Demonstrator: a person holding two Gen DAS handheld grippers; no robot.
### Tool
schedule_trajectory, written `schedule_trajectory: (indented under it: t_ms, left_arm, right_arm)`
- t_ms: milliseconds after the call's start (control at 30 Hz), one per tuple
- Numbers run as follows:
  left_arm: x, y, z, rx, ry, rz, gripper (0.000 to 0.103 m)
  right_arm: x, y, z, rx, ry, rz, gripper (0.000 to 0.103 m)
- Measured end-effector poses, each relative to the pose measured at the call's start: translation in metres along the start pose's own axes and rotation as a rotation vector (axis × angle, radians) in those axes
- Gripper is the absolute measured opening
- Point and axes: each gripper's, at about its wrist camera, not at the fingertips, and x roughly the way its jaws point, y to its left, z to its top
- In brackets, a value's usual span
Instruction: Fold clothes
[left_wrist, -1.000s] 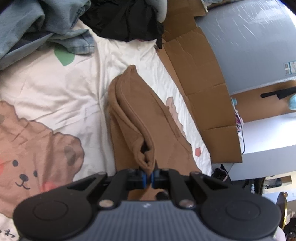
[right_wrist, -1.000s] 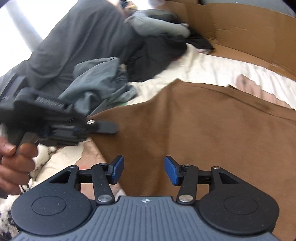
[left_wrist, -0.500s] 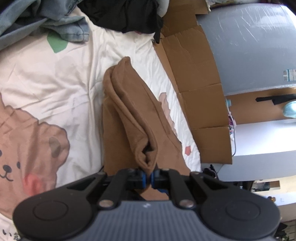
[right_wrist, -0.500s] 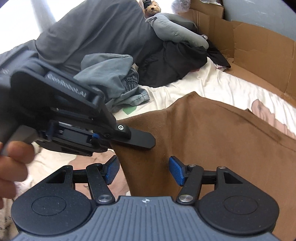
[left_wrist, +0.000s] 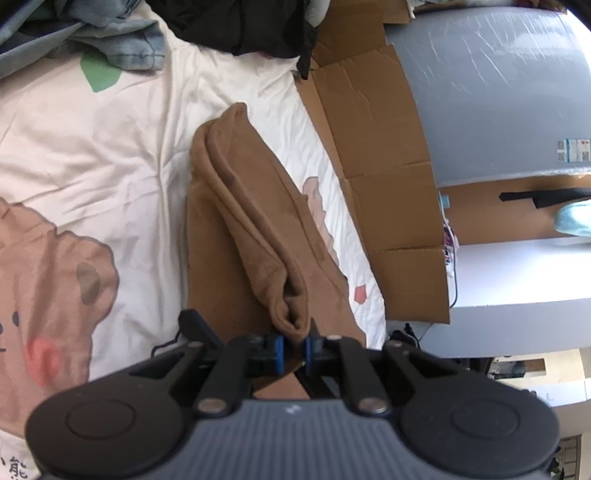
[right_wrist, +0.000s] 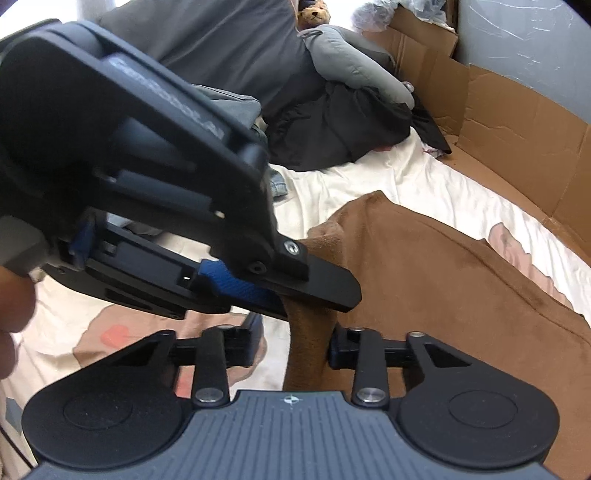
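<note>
A brown garment (left_wrist: 258, 236) lies partly folded on a bear-print bedsheet (left_wrist: 92, 177). My left gripper (left_wrist: 293, 349) is shut on a bunched edge of it and lifts that edge into a ridge. In the right wrist view the left gripper (right_wrist: 280, 295) fills the upper left and pinches the brown garment (right_wrist: 443, 280). My right gripper (right_wrist: 295, 347) is open, its jaws on either side of the hanging brown cloth just below the left gripper.
A pile of grey, black and denim clothes (left_wrist: 236, 22) lies at the far end of the bed, also seen in the right wrist view (right_wrist: 332, 122). Flattened cardboard (left_wrist: 376, 155) lines the bed's right side by a grey wall. A small teddy bear (right_wrist: 314, 14) sits behind the pile.
The left gripper has carried the pinched brown edge closer to the right gripper. The right gripper's open jaws now straddle the hanging cloth.
</note>
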Motion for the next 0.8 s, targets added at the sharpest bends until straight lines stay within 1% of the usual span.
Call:
schedule_trajectory:
  t_ms: [67, 100, 200, 267, 300, 333, 400, 433, 467, 500, 533, 700, 800]
  left_arm:
    - [-0.001, -0.001, -0.001, -0.001, 0.003, -0.009, 0.014]
    - [-0.003, -0.001, -0.001, 0.0, 0.002, -0.014, 0.015]
    - [-0.009, -0.006, -0.001, 0.012, -0.016, -0.041, 0.016]
    - [-0.014, -0.012, 0.001, 0.021, -0.03, -0.069, 0.019]
    - [-0.016, -0.014, 0.003, 0.027, -0.037, -0.068, 0.022]
    - [-0.017, -0.015, 0.005, 0.036, -0.043, -0.057, 0.024]
    - [-0.019, -0.017, 0.01, 0.05, -0.059, -0.024, 0.034]
    - [-0.02, -0.016, 0.013, 0.053, -0.068, -0.004, 0.037]
    - [-0.02, -0.015, 0.016, 0.053, -0.077, 0.019, 0.041]
    - [-0.02, -0.013, 0.019, 0.055, -0.087, 0.044, 0.049]
    - [-0.019, -0.012, 0.023, 0.057, -0.1, 0.072, 0.052]
    - [-0.005, -0.002, 0.045, 0.087, -0.113, 0.157, 0.064]
    - [0.008, 0.004, 0.06, 0.107, -0.115, 0.192, 0.065]
  right_arm:
    - [0.001, -0.004, 0.0, 0.008, 0.005, -0.007, 0.012]
    - [0.002, -0.006, 0.0, 0.009, 0.004, -0.009, 0.008]
    - [0.002, -0.012, 0.0, 0.016, -0.002, -0.009, 0.005]
    - [0.002, -0.017, -0.001, 0.027, -0.004, -0.006, 0.005]
    - [0.002, -0.019, -0.002, 0.035, -0.002, -0.005, 0.005]
    - [0.003, -0.021, -0.002, 0.041, -0.001, -0.004, 0.005]
    - [0.001, -0.023, -0.003, 0.046, -0.004, -0.001, 0.005]
    - [0.001, -0.024, -0.004, 0.049, -0.006, 0.001, 0.005]
    - [-0.001, -0.025, -0.004, 0.051, -0.007, 0.003, 0.005]
    - [-0.002, -0.025, -0.005, 0.053, -0.009, 0.005, 0.005]
    - [-0.003, -0.026, -0.005, 0.056, -0.011, 0.009, 0.005]
    - [-0.007, -0.027, -0.008, 0.044, -0.018, 0.017, 0.005]
    - [-0.005, -0.029, -0.008, 0.056, -0.012, 0.028, 0.005]
